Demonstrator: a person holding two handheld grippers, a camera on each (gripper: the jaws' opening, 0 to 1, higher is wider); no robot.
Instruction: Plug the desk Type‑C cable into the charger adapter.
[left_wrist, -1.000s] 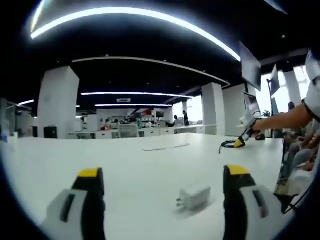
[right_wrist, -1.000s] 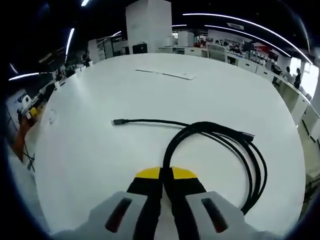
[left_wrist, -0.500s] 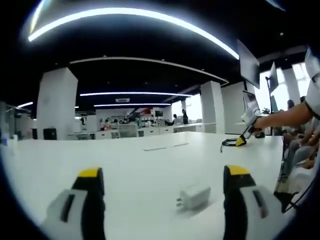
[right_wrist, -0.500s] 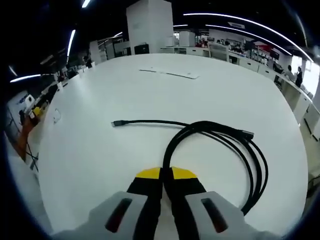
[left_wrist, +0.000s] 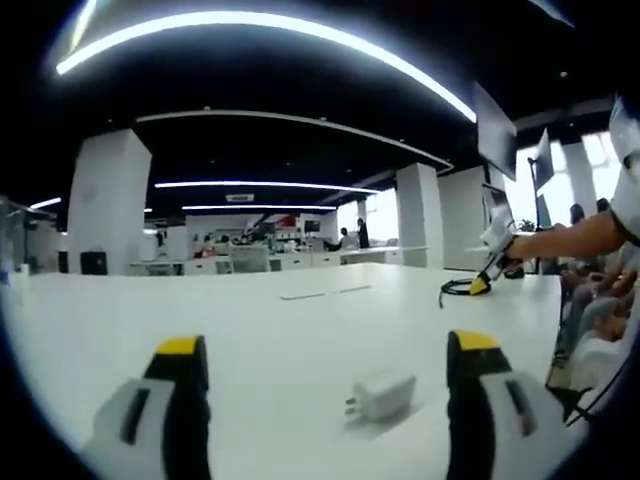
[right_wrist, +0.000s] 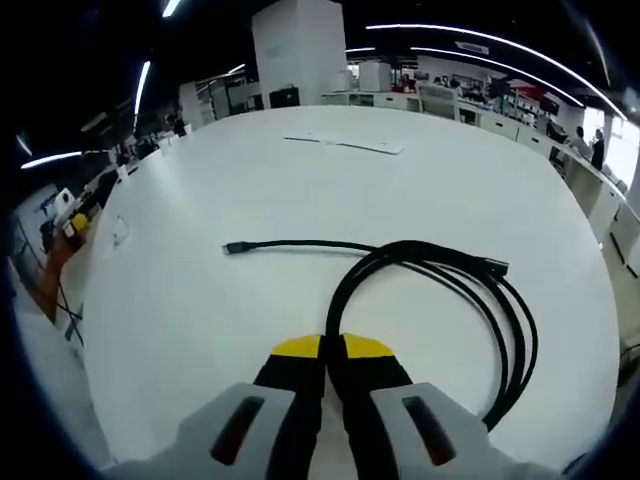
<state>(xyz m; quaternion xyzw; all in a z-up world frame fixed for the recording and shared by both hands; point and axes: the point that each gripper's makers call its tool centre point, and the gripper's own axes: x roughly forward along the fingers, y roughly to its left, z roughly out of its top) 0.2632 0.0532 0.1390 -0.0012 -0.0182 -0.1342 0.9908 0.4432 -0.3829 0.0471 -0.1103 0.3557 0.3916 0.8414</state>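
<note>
Little has changed — left gripper (left_wrist: 325, 360) spread around the charger (left_wrist: 382, 396), right gripper (right_wrist: 333, 346) still pinching the cable (right_wrist: 430, 275).

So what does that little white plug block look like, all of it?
The charger adapter is a small white block, smooth like plastic, with rounded corners. Metal prongs stick out of its left end in the left gripper view. It lies flat on the white table, between the open jaws of the left gripper, nearer the right jaw. Nothing but the table touches it, and no cable is plugged in.
</note>
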